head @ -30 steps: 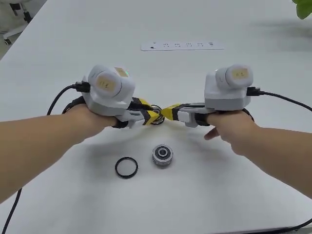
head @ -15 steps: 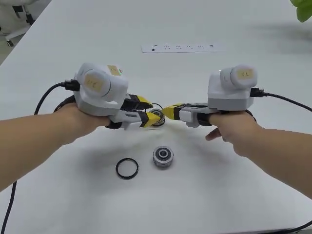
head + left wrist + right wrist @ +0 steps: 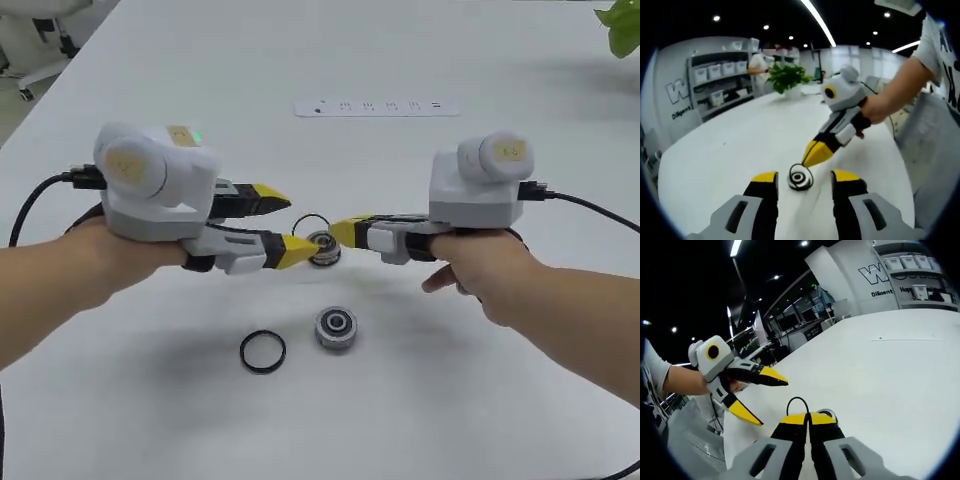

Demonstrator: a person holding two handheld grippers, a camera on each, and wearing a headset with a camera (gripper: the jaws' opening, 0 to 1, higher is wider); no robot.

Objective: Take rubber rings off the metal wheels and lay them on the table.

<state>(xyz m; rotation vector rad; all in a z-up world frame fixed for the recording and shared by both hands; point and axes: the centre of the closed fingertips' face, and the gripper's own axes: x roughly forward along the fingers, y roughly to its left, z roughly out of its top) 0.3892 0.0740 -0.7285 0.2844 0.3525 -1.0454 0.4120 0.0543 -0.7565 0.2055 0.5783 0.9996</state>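
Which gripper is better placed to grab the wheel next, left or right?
Left. The left gripper is open with the wheel between its jaws; the right gripper is shut, apparently pinching the rubber ring, whose loop stands above its tips.

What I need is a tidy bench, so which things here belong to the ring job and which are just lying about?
Job: wheel between the tools, black ring loop above it, second wheel on the table, loose ring beside it, left tool, right tool.
Lying about: power strip, plant.
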